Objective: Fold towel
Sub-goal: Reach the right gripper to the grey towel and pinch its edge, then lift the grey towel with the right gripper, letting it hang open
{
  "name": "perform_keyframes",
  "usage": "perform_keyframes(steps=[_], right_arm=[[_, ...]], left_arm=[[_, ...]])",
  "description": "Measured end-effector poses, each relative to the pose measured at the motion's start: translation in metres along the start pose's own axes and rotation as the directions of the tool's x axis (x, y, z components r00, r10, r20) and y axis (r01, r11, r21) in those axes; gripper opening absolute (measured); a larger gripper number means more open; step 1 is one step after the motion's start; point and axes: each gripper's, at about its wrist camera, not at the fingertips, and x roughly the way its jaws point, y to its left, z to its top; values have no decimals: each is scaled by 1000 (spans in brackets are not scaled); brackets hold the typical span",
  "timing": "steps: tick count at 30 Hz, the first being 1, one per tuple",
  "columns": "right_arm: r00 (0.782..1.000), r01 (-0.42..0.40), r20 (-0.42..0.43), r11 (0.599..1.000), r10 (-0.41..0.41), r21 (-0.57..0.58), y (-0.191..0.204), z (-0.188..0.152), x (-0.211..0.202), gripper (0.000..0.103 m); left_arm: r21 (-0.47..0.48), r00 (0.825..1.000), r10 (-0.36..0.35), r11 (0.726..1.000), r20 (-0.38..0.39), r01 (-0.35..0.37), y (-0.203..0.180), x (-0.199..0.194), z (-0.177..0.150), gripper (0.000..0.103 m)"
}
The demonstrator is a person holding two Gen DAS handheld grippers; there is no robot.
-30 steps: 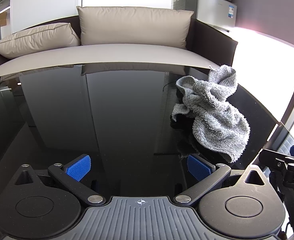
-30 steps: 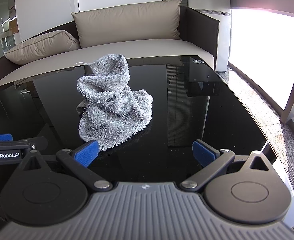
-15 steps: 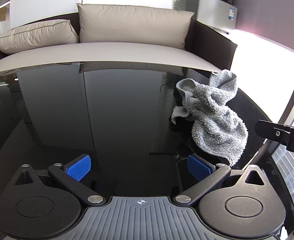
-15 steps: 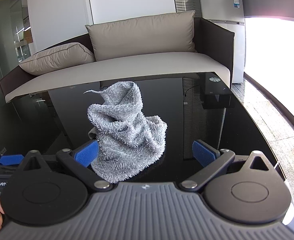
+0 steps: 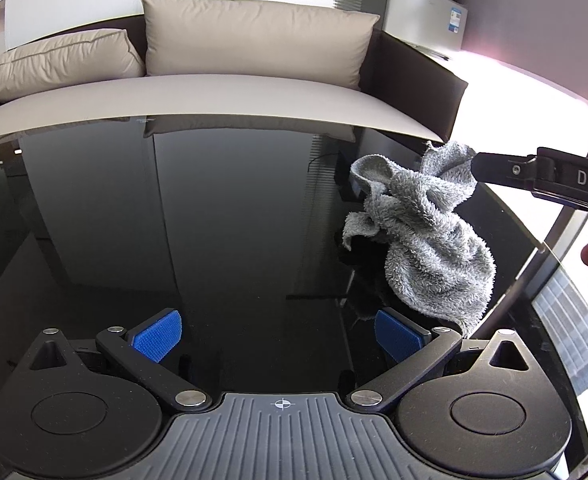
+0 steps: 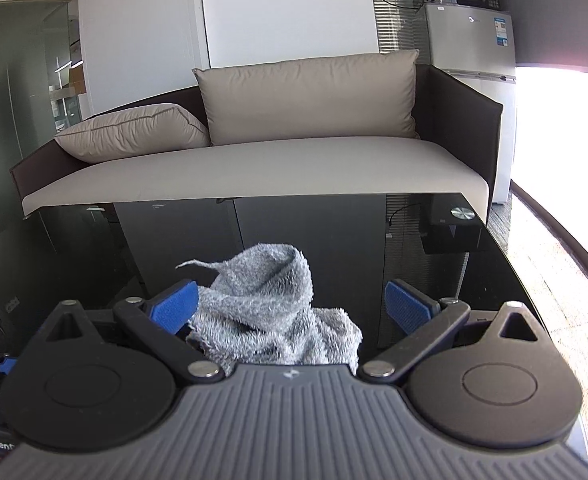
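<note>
A grey fluffy towel [image 5: 425, 228] lies crumpled in a heap on the black glossy table [image 5: 214, 220], to the right in the left wrist view. My left gripper [image 5: 278, 334] is open and empty, low over the table, with the towel just beyond its right finger. My right gripper [image 6: 292, 306] is open, and the towel [image 6: 270, 300] stands between its blue pads, its peak close to the left pad [image 6: 174, 306]. In the left wrist view one finger of the right gripper [image 5: 541, 174] reaches the towel's top from the right.
A beige sofa [image 6: 254, 168] with cushions stands just behind the table's far edge. A fridge with a microwave [image 6: 469, 20] is at the back right. The table's right edge [image 5: 533, 256] runs close to the towel. A small round metal disc [image 6: 462, 213] sits at the far right corner.
My right gripper has moved up and forward to the towel, which now stands between its fingers. The left gripper has hardly moved. The towel keeps its shape.
</note>
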Motion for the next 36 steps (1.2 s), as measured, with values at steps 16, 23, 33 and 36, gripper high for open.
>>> perform_keyframes(steps=[16,23,33,36], right_arm=[[994,-84,-75,994,79,-66,3,12,45,46],[994,-96,-65,994,92,-51,4,9,41,12],[994,-109,-12,993,108,-35,6,12,19,3],[989,-143,29,989,143,-26,7,17,5,3]], left_arm=[[-44,999,-43,998,-12,42,8,4,9,102],[-43,999,-43,998,-9,43,7,5,10,102],[-61,999,-32,998,-3,32,9,10,10,102],[-53,1000,-31,998,-2,31,7,12,11,102]])
